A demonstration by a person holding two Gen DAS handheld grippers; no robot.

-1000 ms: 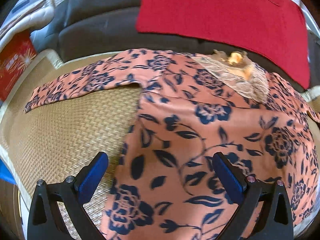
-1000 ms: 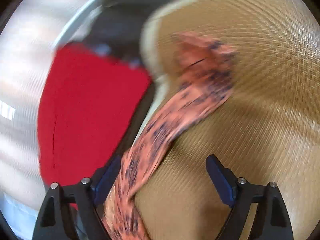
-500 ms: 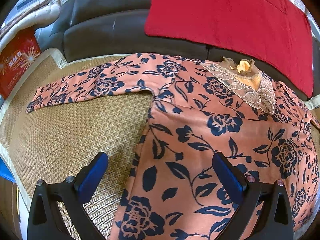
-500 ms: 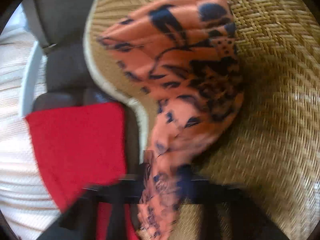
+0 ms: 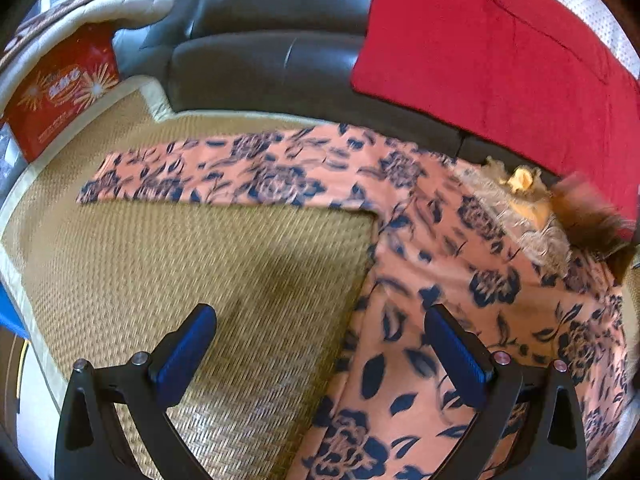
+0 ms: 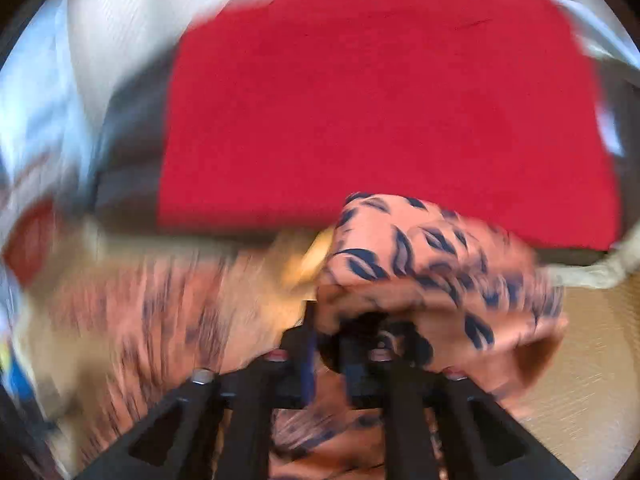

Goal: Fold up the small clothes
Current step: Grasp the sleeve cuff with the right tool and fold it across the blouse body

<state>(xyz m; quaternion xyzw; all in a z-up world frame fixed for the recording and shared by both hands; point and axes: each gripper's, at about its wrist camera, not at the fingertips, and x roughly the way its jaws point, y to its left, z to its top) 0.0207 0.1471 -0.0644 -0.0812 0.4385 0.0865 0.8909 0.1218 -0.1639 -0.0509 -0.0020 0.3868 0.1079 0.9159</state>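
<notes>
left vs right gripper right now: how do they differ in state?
The left gripper is open, with nothing between its fingers; the right gripper is shut on the floral top's sleeve. The left gripper hangs above the woven mat beside the floral top; the right gripper carries its bunched sleeve up off the mat. Both have black frames and blue pads.

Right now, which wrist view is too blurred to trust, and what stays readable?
Right wrist view: heavy motion smear; only the right gripper, shut on the salmon floral sleeve, reads. Left wrist view: mild blur; open left gripper, salmon floral blouse and woven straw mat are clear.
</notes>
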